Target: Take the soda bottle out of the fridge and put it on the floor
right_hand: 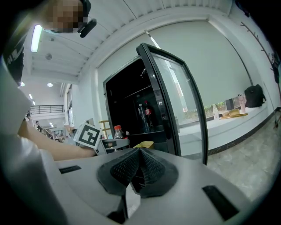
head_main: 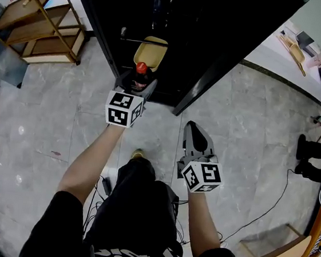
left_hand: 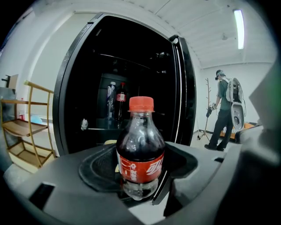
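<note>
A small soda bottle [left_hand: 140,151] with a red cap and red label stands upright between my left gripper's [left_hand: 139,169] dark pads, which press on its sides. In the head view the bottle's cap [head_main: 141,67] shows just above my left gripper [head_main: 135,83], right at the open front of the black fridge [head_main: 178,23]. My right gripper [head_main: 197,128] hangs lower and to the right over the floor, its pads closed together with nothing between them. In the right gripper view its jaws [right_hand: 138,154] meet in front of the fridge door [right_hand: 175,101].
More bottles [left_hand: 120,103] stand on a shelf deep inside the fridge, and a yellow thing [head_main: 151,52] lies at its bottom. A wooden shelf rack [head_main: 43,22] stands to the left. A person [left_hand: 225,110] stands to the right. Cables [head_main: 267,206] run across the grey tiled floor.
</note>
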The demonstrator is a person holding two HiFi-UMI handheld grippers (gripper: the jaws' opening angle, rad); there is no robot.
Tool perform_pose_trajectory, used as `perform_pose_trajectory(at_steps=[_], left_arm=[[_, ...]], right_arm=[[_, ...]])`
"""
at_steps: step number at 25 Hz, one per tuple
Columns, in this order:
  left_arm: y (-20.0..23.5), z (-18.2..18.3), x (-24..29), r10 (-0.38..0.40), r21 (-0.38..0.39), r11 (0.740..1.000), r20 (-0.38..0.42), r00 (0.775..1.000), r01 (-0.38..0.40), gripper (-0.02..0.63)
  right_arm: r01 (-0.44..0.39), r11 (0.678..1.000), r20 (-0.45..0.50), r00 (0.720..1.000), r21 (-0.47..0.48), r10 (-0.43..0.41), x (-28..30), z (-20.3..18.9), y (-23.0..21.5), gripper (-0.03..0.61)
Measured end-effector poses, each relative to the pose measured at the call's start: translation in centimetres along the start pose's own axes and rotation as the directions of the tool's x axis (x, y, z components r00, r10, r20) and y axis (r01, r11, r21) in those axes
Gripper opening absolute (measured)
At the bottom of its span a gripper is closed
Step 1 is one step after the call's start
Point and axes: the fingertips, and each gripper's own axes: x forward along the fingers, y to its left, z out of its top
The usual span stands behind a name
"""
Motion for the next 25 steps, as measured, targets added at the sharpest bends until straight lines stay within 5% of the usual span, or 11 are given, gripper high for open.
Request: perform_pose_trajectory(at_steps=[12,25], left_arm=[[-0.5,-14.1,2.9,-0.047,0.025,0.999,0.018,0.999,0.046,0.305],[-2.4,-25.1,3.6,-0.063,0.014,0.998,0.013,0.998,0.063,0.305]], right_arm=[[-0.003,1.000,0.020,1.000,-0.028,0.004,3.7,-15.5,-5.3,0.023],[-0.030,0.999,0.059,0.998,-0.039,0.032,4.1,-24.2,-7.9,0.024]])
